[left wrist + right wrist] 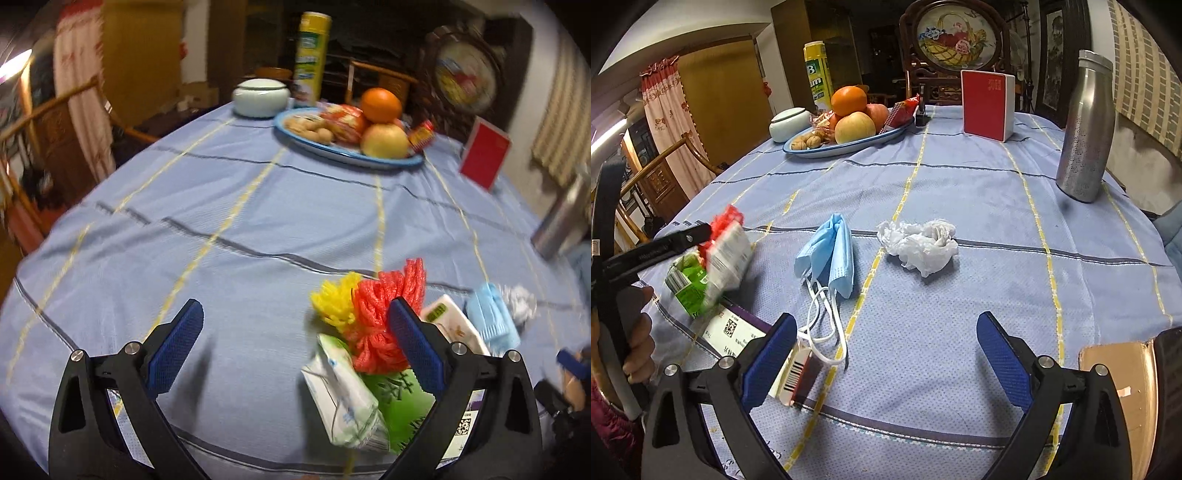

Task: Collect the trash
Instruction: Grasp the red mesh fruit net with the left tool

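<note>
My left gripper (295, 343) is open low over the blue tablecloth. Against its right finger lies a trash heap: a red foam net (380, 317), a yellow foam net (338, 301), a white-green packet (343, 391) and a green carton (402, 402). In the right wrist view this heap (713, 258) is blurred, with one black finger of the left gripper (683, 236) beside it. My right gripper (886, 343) is open, with nothing between its fingers. A blue face mask (829, 254) and a crumpled white tissue (919, 242) lie just ahead of it.
A flat QR-code box (735, 328) and a small barcode box (798, 373) lie by the right gripper's left finger. At the back stand a fruit plate (849, 146), a white jar (788, 123), a red box (986, 105) and a steel bottle (1084, 129). A person's hand (639, 343) is at left.
</note>
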{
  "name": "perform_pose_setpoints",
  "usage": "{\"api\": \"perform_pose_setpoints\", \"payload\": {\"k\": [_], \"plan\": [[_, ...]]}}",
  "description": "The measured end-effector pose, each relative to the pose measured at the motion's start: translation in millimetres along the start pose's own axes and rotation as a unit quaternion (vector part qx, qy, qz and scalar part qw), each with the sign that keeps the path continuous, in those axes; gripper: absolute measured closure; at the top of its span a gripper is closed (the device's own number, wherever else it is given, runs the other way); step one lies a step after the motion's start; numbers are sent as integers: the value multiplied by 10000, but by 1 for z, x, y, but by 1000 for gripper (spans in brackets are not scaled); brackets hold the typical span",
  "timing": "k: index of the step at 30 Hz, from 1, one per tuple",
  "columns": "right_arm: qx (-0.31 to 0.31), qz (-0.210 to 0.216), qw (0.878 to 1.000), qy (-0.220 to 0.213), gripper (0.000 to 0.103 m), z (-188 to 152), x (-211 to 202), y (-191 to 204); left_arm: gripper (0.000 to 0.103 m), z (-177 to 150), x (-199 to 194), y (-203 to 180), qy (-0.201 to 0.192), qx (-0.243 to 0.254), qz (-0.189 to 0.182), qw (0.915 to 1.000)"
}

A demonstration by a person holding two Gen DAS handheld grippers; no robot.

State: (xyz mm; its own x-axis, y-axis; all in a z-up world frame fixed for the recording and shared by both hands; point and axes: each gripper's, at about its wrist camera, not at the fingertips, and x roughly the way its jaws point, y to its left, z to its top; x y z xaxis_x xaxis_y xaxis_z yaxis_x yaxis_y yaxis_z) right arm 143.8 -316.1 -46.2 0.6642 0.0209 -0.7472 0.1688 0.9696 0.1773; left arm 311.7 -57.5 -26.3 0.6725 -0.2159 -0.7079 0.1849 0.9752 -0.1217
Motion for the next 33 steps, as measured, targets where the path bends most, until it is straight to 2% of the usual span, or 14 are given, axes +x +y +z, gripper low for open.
{"api": "perform_pose_setpoints", "payload": {"k": [3,5,8,12,17,20,22,25,28,29,33], "plan": [[-8,28,10000,-10,7,0,0,0,7,2,-2,16,-21,-398,-109,9991],[4,48,10000,-26,7,0,-1,0,7,2,-7,18,-133,-460,-139,9988],[-7,63,10000,-27,7,0,-1,0,7,2,-14,12,-314,-304,-115,9990],[-38,82,10000,-24,7,0,-1,2,7,4,-9,-3,-208,56,-268,9994],[-19,134,9999,-13,7,0,-1,1,7,27,-3,-12,60,227,-918,9955],[14,154,9999,-14,7,1,0,0,7,40,-6,-19,27,219,-1350,9906],[37,165,9999,-10,7,1,1,-1,7,38,-2,-30,141,398,-1432,9888],[57,185,9998,-16,7,1,1,-2,7,23,6,-44,407,789,-1357,9868],[52,203,9998,-42,7,1,0,-2,8,15,8,-41,280,1143,-561,9915],[48,208,9998,-46,7,1,0,-2,8,17,7,-32,214,1085,-467,9928],[66,217,9997,-54,7,1,0,-2,12,36,-6,25,115,127,-100,9998]]}}
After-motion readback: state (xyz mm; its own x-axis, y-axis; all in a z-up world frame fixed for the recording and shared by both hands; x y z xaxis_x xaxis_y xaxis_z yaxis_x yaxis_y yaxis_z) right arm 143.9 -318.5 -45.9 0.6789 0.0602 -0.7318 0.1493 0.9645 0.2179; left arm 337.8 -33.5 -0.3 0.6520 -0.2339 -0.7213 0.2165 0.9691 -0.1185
